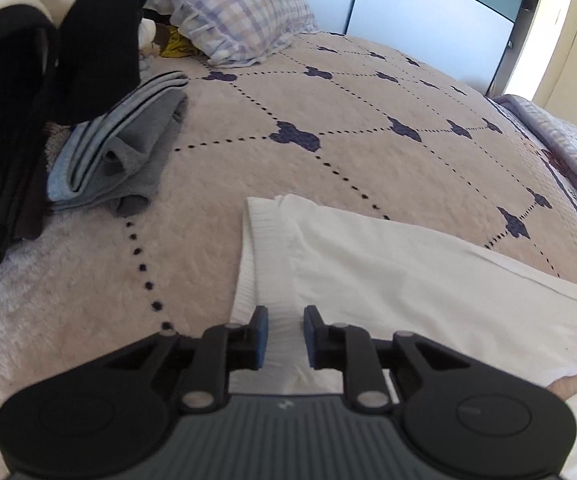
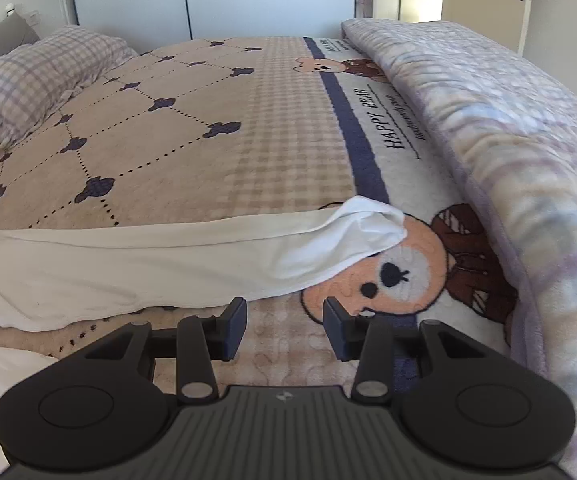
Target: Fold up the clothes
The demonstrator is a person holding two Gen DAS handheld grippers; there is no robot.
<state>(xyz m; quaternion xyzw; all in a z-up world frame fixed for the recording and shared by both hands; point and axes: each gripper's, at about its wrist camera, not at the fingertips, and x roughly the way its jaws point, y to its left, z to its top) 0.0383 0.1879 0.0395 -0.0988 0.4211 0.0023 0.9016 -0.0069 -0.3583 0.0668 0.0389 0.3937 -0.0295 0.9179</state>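
White garment (image 1: pixel 388 276) spread long across the bed (image 1: pixel 368 112), seemingly not yet folded. Grey folded piece (image 1: pixel 124 152) already aside, near dark clothes (image 1: pixel 16 128). Left gripper (image 1: pixel 285 334) fingers narrow over the ribbed hem, nothing gripped; right gripper (image 2: pixel 285 326) wide, empty.

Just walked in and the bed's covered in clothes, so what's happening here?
A person with a gripper in each hand is folding laundry on the bed. A white garment lies stretched out flat. The left gripper is open over its ribbed end; the right gripper is open near the other end. Folded grey clothes sit aside.
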